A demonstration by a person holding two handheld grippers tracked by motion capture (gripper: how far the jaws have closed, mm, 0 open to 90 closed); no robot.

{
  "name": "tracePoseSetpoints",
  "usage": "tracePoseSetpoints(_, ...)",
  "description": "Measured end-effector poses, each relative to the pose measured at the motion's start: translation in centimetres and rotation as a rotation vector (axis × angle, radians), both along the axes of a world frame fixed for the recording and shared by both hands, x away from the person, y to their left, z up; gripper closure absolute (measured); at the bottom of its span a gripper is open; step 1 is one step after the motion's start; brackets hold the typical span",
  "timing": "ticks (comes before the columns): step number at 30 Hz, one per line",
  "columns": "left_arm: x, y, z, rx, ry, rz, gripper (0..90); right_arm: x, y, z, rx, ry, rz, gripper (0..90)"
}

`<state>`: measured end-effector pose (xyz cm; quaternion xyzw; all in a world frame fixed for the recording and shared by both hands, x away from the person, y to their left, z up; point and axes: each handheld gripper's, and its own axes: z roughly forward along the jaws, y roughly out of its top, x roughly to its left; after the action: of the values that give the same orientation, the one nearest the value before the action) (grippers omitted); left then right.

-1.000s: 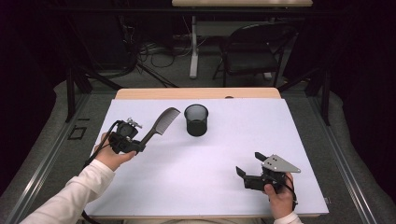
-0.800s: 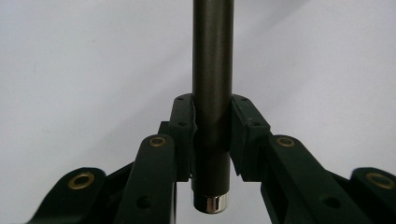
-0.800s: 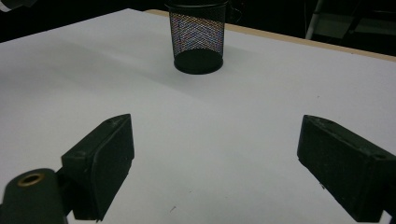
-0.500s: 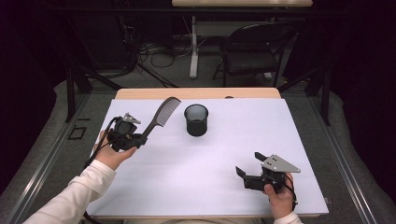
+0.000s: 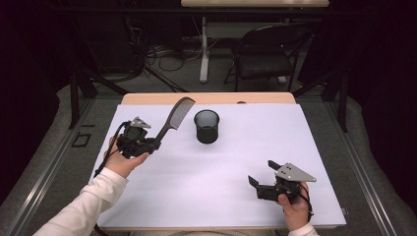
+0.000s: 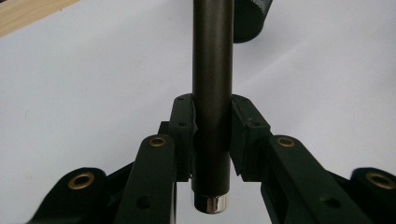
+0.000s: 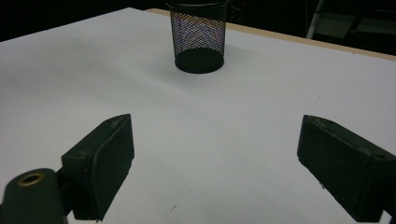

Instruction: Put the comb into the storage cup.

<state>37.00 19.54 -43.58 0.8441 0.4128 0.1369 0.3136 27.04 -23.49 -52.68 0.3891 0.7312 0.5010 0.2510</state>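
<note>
The fingers [image 6: 182,130] of the left gripper [image 5: 147,143] are clenched on the handle of a black comb [image 5: 173,119], which slants up above the desk [image 5: 206,191], its toothed end near the mesh cup [image 5: 206,126]. Far right, the right gripper [image 5: 263,178] rests low, fingers spread wide around nothing.

White surface [image 5: 221,167] evenly and brightly lit from above, soft faint shadows, dark surroundings, gripper views slightly soft close up.
</note>
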Motion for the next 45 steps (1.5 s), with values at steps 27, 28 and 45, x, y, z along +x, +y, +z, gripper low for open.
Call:
tracePoseSetpoints(27, -0.4, -2.1, 0.4, -0.123, -0.093, -0.031, 72.7, 0.2, 0.1, -0.2, -0.012, 0.015, -0.011, 10.9)
tracePoseSetpoints(28, -0.4, -2.2, 0.3, -0.126, -0.098, -0.033, 72.7, 0.2, 0.1, -0.2, -0.011, 0.019, -0.011, 10.9)
tracePoseSetpoints(45, -0.3, -3.2, -0.1, -0.179, -0.138, -0.042, 72.8, 0.4, 0.4, 0.3, -0.01, 0.045, -0.068, 8.9)
